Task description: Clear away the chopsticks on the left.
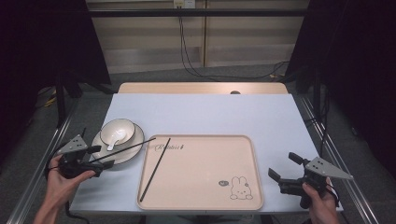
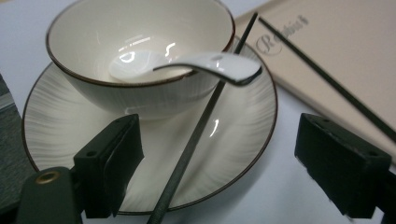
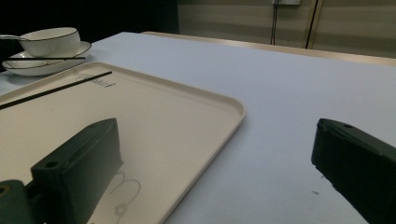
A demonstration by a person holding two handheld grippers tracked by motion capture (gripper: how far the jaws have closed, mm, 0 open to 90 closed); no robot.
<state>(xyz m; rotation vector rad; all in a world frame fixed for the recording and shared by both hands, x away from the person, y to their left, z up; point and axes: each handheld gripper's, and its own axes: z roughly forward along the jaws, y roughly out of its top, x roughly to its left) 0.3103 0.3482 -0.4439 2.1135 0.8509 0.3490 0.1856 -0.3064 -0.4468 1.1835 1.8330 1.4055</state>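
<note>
Overhead, the left gripper (image 1: 95, 161) sits low at the near-left edge of the table, its jaws spread and pointing toward a white plate (image 1: 136, 140) that carries a white bowl (image 1: 122, 127) with a ceramic spoon (image 1: 113, 141) inside. One black chopstick (image 1: 122, 149) runs from between those jaws, across the plate rim, to the tray's far-left corner; I judge it is propped there so that its near end can be taken. A second chopstick (image 1: 155, 169) lies flat inside the beige tray (image 1: 243, 144), just beyond and to the right of the left jaws. The right gripper (image 1: 285, 169) hangs off the tray's near-right corner, jaws parted and empty, probably waiting its turn.

Looking along the left gripper, both black fingers (image 2: 112, 163) stand wide apart with the chopstick (image 2: 196, 135) passing between them untouched, nearer the left finger. Just ahead, the spoon (image 2: 215, 65) hangs its handle over the bowl (image 2: 93, 88) rim, above the chopstick. The plate (image 2: 243, 140) fills the space between the fingers; the tray (image 2: 355, 56) lies past the right finger.

From the right gripper, its fingers (image 3: 84, 163) are released, holding nothing. The tray (image 3: 219, 116) edge passes between them, and the bowl (image 3: 51, 42) and the tray's chopstick (image 3: 56, 88) sit far ahead to the left.
</note>
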